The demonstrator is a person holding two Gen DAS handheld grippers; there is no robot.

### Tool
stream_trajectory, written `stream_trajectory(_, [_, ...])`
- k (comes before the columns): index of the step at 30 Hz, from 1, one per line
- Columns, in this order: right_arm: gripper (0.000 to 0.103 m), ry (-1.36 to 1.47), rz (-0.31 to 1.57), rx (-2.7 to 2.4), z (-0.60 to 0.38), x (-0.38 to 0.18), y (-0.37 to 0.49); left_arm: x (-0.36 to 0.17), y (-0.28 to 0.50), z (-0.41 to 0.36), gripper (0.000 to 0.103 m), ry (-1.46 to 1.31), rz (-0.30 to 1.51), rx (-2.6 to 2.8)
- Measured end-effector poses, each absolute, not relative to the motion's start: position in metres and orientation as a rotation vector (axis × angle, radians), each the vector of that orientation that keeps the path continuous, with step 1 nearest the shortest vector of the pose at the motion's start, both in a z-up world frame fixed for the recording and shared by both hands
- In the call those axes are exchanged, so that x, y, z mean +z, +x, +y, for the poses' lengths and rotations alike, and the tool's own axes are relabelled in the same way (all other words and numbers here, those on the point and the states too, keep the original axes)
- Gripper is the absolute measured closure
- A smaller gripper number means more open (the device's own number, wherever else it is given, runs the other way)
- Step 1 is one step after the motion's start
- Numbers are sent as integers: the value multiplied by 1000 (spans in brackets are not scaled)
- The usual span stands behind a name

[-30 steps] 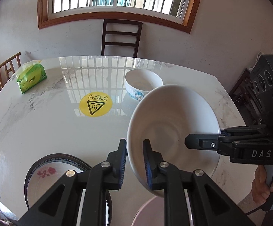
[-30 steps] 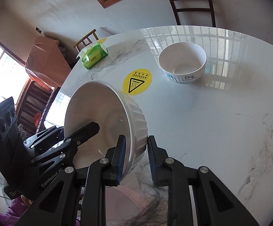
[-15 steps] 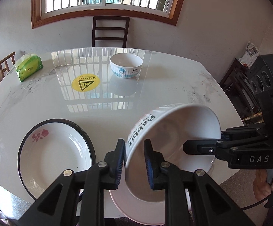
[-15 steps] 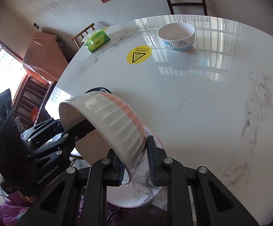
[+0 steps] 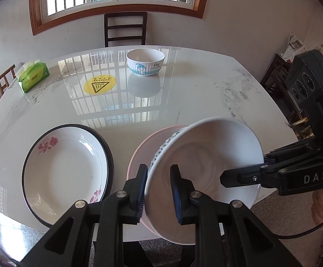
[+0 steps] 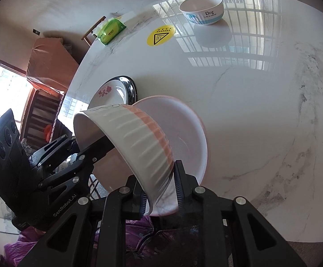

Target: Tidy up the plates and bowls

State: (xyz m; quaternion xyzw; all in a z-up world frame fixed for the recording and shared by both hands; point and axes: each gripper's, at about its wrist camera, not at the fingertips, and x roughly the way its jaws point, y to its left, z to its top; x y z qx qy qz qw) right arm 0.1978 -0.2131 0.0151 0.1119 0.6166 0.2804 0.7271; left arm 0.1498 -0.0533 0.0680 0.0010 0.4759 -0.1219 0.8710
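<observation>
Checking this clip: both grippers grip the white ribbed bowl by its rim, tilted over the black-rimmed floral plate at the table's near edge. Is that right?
Not quite. The white ribbed bowl is tilted over the pale pink plate, not the black-rimmed floral plate, which lies bare beside it. The left wrist view shows this. The rest holds: the left gripper and right gripper both clamp its rim.

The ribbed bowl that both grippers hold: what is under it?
A pink-rimmed plate lies below the tilted ribbed bowl. Its far side and right part show; the bowl covers the rest, so contact cannot be told.
</observation>
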Motion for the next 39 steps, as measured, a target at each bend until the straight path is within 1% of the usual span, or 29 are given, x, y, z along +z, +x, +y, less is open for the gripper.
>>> stream_trajectory(19, [81,304,1486,594,-209,-12,201,44,165,-51,83,-13,1077,-260])
stream_trajectory(25, [79,311,1498,586,-208,-15,204,42,167,-51,83,-8,1074,-259])
stream_trajectory(29, [78,302,1493,566,-206,-16,205,41,166,-53,80,3,1074,-262])
stream_trajectory(31, [77,272,1479,562,-202,-13,204,41,166,-52,78,-2,1081,-271])
stream_trajectory(33, [75,232,1461,545,-199,-10,202,43,167,-51,72,-6,1085,-267])
stream_trajectory(34, [74,215,1452,542,-197,-9,201,43,168,-51,72,-8,1087,-270])
stream_trajectory(35, [71,205,1445,539,-196,-7,202,43,168,-51,71,-10,1088,-271])
stream_trajectory(37, [68,179,1429,532,-193,-5,202,42,168,-51,71,-5,1086,-271])
stream_trajectory(39, [61,163,1402,530,-191,0,203,42,167,-53,69,7,1080,-271])
